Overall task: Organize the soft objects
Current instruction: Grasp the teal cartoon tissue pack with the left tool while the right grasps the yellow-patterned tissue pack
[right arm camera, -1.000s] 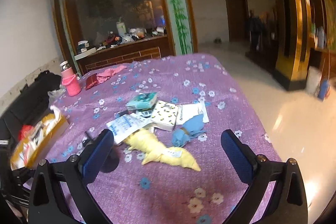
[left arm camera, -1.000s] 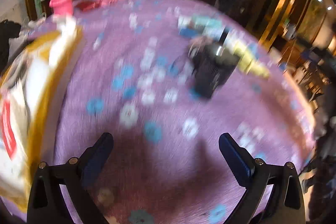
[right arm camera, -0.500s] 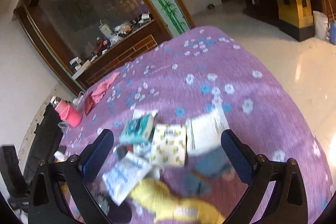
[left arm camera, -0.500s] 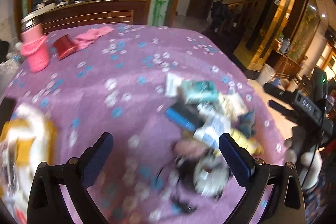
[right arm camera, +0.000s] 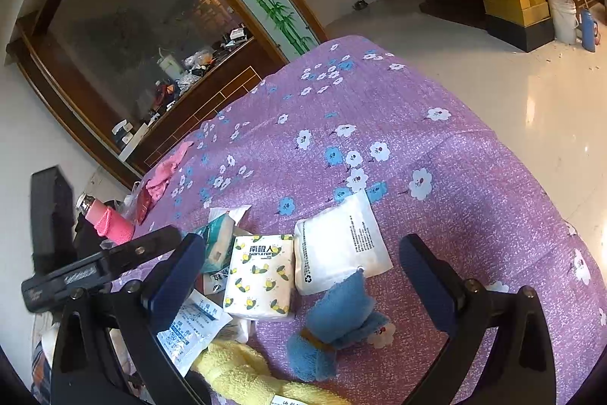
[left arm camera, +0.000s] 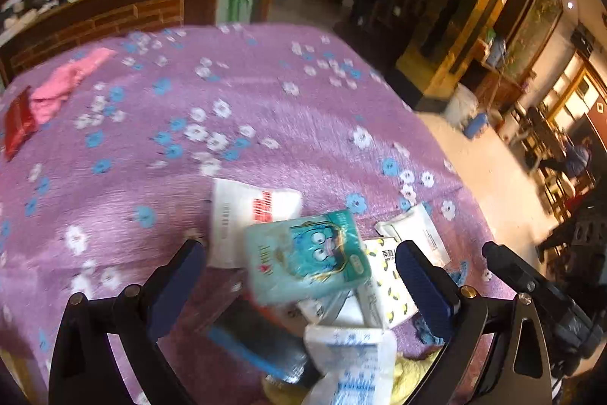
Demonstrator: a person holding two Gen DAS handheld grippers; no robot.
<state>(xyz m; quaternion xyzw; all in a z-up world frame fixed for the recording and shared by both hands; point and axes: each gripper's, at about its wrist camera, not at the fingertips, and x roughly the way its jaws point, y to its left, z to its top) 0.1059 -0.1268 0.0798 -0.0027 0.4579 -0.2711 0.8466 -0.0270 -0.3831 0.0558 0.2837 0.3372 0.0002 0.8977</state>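
Sorting looks barely begun: the soft things lie in one jumbled heap on the purple flowered bed (right arm camera: 474,177). Both tools are spread wide and hold nothing. The left tool (left arm camera: 299,283) frames the teal tissue pack (left arm camera: 307,257), with a white pouch (left arm camera: 242,215) just beyond it. Only the right tool's (right arm camera: 299,276) view clearly shows the blue towel (right arm camera: 337,321) and yellow towel (right arm camera: 242,374) near its fingers, the lemon-print tissue pack (right arm camera: 261,276) ahead, and the pink bottle (right arm camera: 110,221) far left.
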